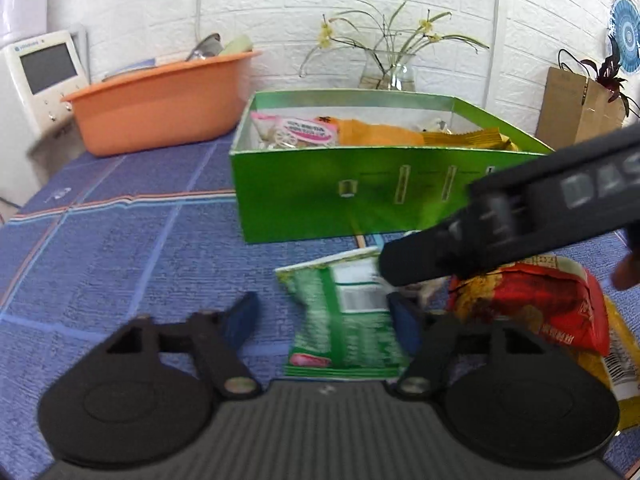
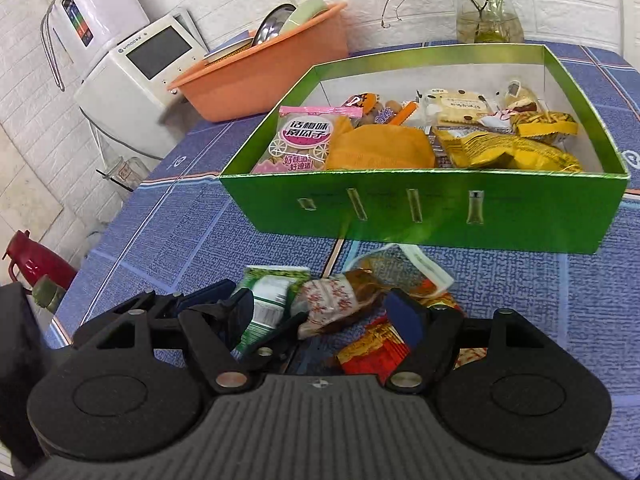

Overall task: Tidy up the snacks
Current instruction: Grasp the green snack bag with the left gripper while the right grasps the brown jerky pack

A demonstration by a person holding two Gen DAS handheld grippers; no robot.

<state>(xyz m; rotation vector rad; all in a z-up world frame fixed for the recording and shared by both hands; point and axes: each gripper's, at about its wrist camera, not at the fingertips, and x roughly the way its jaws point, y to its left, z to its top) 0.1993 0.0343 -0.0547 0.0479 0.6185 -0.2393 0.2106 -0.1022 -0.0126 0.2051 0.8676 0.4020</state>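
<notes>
A green box (image 1: 360, 196) (image 2: 440, 208) holds several snack packs, among them a pink pack (image 2: 300, 140) and yellow packs (image 2: 504, 152). In front of it on the blue tablecloth lie a green packet (image 1: 344, 320) (image 2: 268, 300), a small patterned wrapped snack (image 2: 332, 304) and a red-and-yellow packet (image 1: 552, 308) (image 2: 380, 352). My left gripper (image 1: 324, 320) is open, low over the green packet. My right gripper (image 2: 320, 312) is open above the loose snacks, around the patterned one. It shows from the side in the left wrist view (image 1: 520, 216).
An orange basin (image 1: 160, 104) (image 2: 264, 76) with dishes stands at the back left, next to a white appliance (image 2: 136, 76). A glass vase (image 1: 386, 72) with flowers stands behind the box. A brown paper bag (image 1: 576, 108) is at the back right. A red flask (image 2: 32, 260) stands beside the table.
</notes>
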